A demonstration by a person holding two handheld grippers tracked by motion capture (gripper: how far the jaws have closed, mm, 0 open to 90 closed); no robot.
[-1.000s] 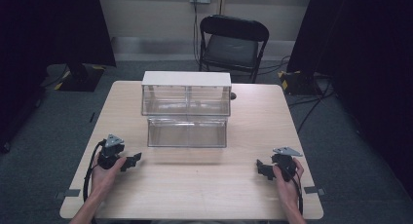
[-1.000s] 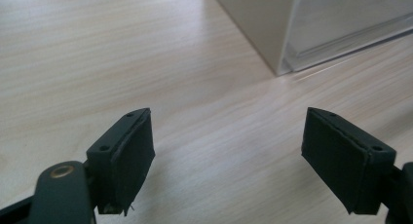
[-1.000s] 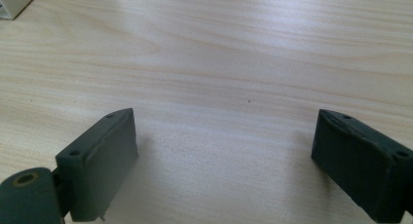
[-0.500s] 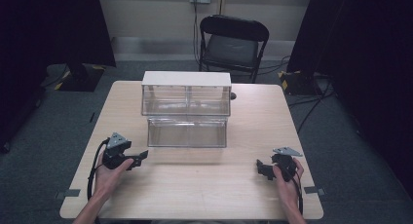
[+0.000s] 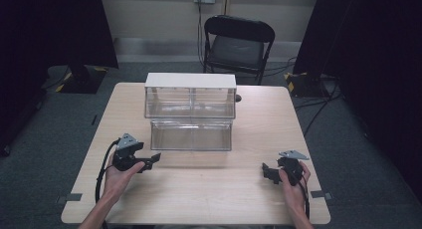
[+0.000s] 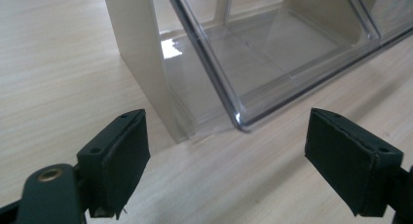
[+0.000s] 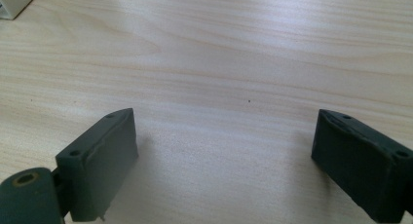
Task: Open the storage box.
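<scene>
A clear plastic two-tier bin unit (image 5: 191, 114) with a white top stands in the middle of the wooden table (image 5: 199, 199). Its lower drawer (image 5: 191, 135) juts toward me. My left gripper (image 5: 149, 161) is open, close to the drawer's lower left corner (image 6: 238, 119), which lies just beyond its wide-apart jaws. My right gripper (image 5: 267, 170) is open at the table's front right, above bare wood (image 7: 219, 87), holding nothing. A hand holds each gripper.
A black folding chair (image 5: 238, 42) stands behind the table. Dark curtains flank the room on both sides. Cables run on the grey floor at the right. A corner of the white unit (image 7: 14, 2) peeks in at the right gripper view's top left.
My left gripper has moved right and forward toward the lower drawer's left corner. The right gripper has stayed in place.
</scene>
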